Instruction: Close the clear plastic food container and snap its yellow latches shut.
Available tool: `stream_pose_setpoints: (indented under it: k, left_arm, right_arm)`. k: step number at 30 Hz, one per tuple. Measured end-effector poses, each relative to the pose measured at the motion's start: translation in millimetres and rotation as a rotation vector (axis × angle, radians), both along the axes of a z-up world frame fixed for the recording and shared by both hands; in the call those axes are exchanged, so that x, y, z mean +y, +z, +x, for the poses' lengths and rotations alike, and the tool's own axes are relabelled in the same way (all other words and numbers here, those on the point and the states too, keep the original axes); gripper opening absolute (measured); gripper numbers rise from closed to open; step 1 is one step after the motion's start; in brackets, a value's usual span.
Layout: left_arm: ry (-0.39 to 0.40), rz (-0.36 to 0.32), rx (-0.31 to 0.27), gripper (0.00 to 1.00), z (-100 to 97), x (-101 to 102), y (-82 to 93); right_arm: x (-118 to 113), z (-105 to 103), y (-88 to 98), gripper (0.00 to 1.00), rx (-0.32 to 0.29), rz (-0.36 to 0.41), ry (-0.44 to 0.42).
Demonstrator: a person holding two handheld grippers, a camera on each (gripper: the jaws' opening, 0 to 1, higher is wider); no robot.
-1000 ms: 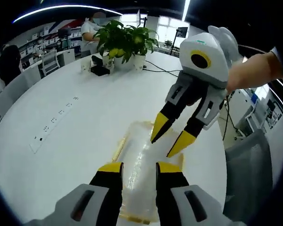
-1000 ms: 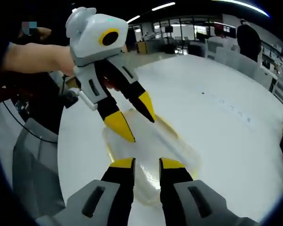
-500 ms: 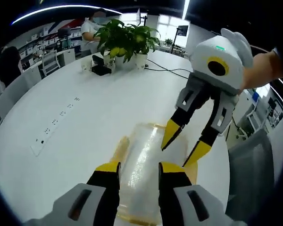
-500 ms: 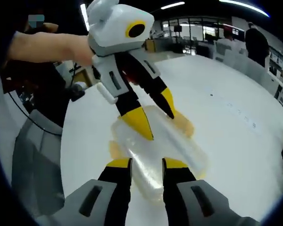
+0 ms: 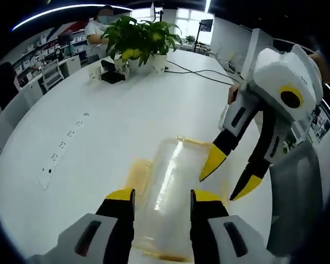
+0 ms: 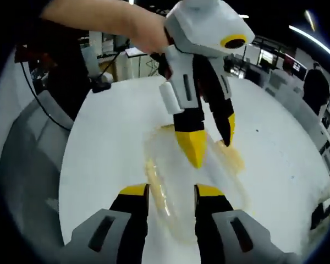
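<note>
Writing: none I can read.
Container (image 5: 168,187): clear, yellow latches (image 5: 138,171), on white table (image 5: 99,132).
My left gripper (image 5: 157,199): jaws apart.
My right gripper (image 6: 169,192): jaws apart.

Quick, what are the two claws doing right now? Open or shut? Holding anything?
Left gripper: open, jaws on either side of the clear container, not squeezing it.
Right gripper: open, holding nothing, above the container.

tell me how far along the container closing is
The clear plastic food container on the round white table looks lidded. In hand: both open tools, left and right, hover over it. A yellow latch apparently lies flapped out, so snapping remains.
</note>
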State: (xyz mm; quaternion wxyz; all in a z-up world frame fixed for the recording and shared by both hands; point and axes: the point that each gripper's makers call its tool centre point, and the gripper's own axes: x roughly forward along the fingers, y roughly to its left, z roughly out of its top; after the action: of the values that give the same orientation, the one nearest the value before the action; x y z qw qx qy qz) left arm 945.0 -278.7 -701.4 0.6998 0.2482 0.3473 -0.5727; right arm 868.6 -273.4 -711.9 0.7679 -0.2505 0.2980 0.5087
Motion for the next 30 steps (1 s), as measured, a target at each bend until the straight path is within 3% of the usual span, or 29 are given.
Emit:
stream_pose_setpoints:
  k: [9, 14, 21, 30]
  left_arm:
    - [-0.071, 0.047, 0.03, 0.35, -0.7, -4, -8.9]
    - [-0.104, 0.055, 0.093, 0.37, -3.2, -12, -12.1]
    - [-0.13, 0.133, 0.206, 0.39, -3.1, -13, -18.5]
    - [-0.145, 0.168, 0.244, 0.38, -5.5, -11, -21.2]
  right_arm:
    - [-1, 2, -3.3, 0.28, -0.093, -0.033, 0.009]
    - [0, 4, -3.9, 0.28, -0.113, -0.048, 0.029]
    - [3, 3, -7.5, 0.29, -0.178, -0.115, 0.068]
    - [4, 3, -11.3, 0.29, -0.249, -0.178, 0.075]
